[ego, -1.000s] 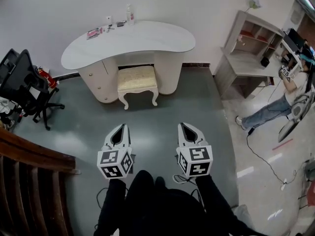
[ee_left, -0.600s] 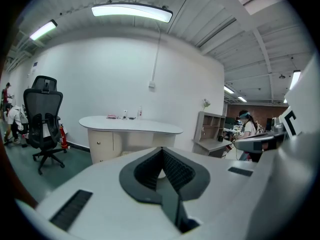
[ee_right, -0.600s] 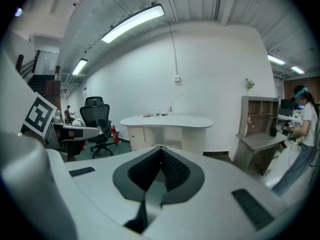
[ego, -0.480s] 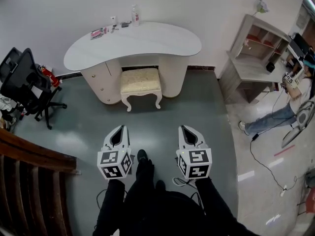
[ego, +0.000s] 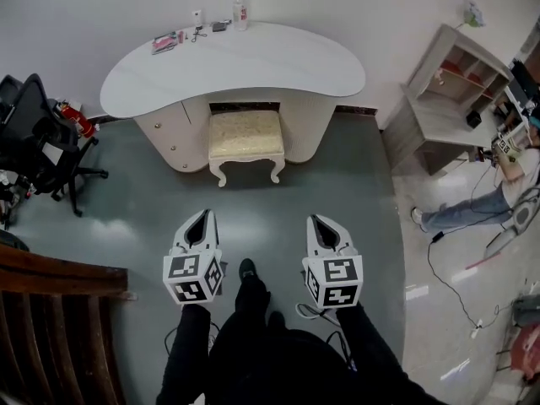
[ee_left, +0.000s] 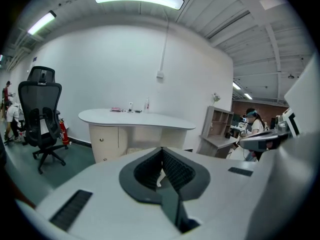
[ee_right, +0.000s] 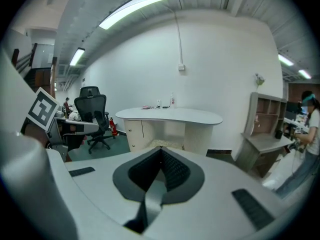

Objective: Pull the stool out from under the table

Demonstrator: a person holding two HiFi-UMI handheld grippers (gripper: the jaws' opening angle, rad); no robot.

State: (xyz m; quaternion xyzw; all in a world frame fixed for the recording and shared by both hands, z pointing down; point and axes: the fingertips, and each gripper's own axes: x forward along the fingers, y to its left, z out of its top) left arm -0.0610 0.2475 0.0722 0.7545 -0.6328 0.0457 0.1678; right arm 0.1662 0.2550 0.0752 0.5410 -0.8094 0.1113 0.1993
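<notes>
We held the left tongs (ego: 202,218) and right tongs (ego: 315,220) closed and empty, side by side above the floor (ego: 261,197). The stool (ego: 245,135) sat at twelve o'clock, well apart from both, partly tucked under the white desk (ego: 253,62).

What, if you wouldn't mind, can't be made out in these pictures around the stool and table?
Stool rear legs: head view, hidden beneath its seat and the table top.
Stool in left gripper view: nearly all hidden behind the left tongs.
Small items at the table's back edge: too small to identify in any view.
Person at right: head view, cut off by the edge.
</notes>
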